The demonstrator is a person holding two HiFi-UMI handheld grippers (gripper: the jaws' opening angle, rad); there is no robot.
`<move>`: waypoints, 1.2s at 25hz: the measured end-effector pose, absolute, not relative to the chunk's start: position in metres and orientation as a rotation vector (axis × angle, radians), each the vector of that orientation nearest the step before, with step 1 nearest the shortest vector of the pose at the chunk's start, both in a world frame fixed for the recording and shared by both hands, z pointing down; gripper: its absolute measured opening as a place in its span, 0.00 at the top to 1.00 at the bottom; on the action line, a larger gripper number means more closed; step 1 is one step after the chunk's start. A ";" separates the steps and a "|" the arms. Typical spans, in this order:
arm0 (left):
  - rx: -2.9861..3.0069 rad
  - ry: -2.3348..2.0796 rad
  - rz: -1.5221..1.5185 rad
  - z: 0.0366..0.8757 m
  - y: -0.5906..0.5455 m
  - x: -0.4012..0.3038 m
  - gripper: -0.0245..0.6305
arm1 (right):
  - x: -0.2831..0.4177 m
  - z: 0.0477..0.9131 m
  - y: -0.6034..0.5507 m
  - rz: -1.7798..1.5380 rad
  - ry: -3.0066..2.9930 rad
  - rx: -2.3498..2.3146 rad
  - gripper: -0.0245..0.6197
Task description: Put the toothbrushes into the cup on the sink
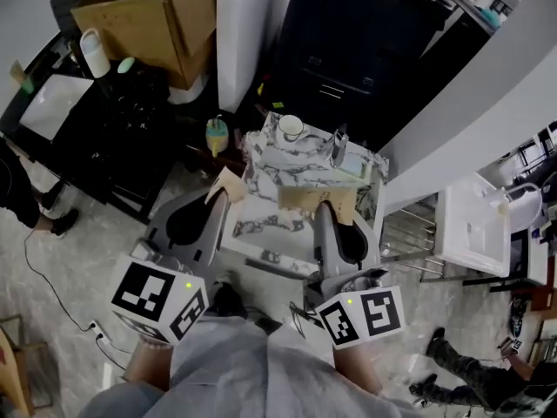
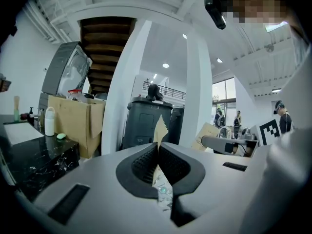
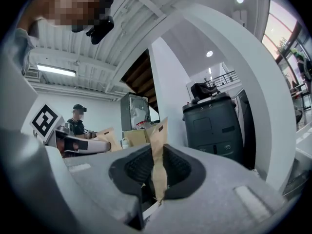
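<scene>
Within the left tongs (image 2: 157, 156) we clench a thin brown paper packet (image 2: 160, 130), and the right tongs (image 3: 158, 152) are clamped on a second packet (image 3: 157, 135) in the same way. We take these for the toothbrushes in their wrappers, though no brush shows. Each is pinched at one end with the rest standing free, so either may bend or slide in the grip. Ahead, well apart from both tongs, the cup (image 1: 291, 127) stands on the marble sink (image 1: 287, 159) near its far corner. Its small mouth invites a miss, and a clumsy poke could tip it over.
</scene>
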State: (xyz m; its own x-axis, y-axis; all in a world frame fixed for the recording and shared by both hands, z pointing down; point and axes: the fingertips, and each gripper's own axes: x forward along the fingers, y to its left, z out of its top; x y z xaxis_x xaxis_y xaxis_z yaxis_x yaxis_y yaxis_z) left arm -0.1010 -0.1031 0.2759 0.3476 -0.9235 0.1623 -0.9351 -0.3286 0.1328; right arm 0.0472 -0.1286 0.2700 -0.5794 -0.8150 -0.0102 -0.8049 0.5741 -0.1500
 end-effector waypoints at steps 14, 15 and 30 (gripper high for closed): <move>2.554 -1.422 0.095 0.286 -0.179 -0.138 0.95 | 0.003 0.275 -0.174 -0.181 2.596 -1.664 0.89; 2.560 -1.408 0.094 0.287 -0.181 -0.138 0.95 | 0.002 0.275 -0.175 -0.175 2.591 -1.674 0.89; 2.580 -1.288 0.073 0.297 -0.200 -0.117 0.96 | 0.021 0.281 -0.184 -0.178 2.569 -1.770 0.89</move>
State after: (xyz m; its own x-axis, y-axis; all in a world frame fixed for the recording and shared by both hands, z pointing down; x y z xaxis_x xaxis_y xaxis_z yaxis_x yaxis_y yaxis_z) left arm -0.1167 -0.2003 0.2971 0.6064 -0.7793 0.1581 -0.7922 -0.5747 0.2053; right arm 0.0213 -0.1844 0.2812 -0.3580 -0.9323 0.0508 -0.9304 0.3517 -0.1032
